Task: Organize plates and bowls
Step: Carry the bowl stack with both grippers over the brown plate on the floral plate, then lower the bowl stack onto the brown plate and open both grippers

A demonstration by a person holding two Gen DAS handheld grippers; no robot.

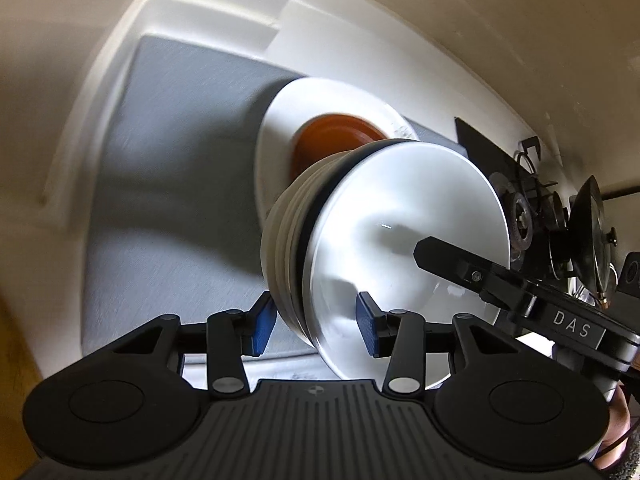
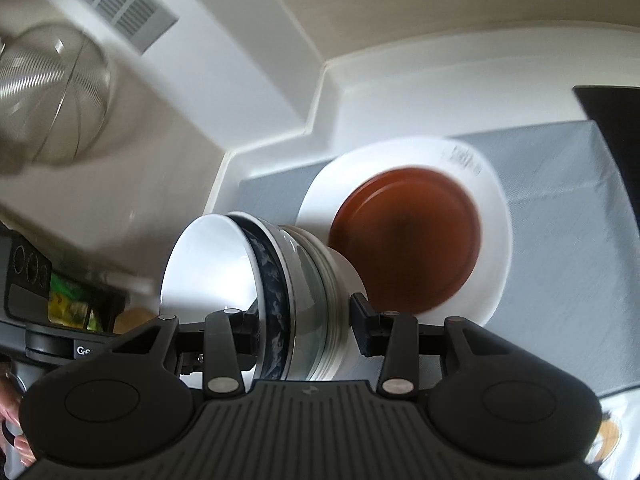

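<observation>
The left gripper (image 1: 316, 326) has its blue pads either side of the rim of a stack of nested bowls (image 1: 360, 248) at 12 o'clock; whether they actually clamp it, I cannot tell. The right gripper (image 2: 306, 328) straddles the same stack (image 2: 280, 292) likewise. Beyond, at 1 o'clock in the right view, a brown plate (image 2: 408, 240) lies on a white plate (image 2: 496, 216) on a grey mat (image 2: 560, 184).
</observation>
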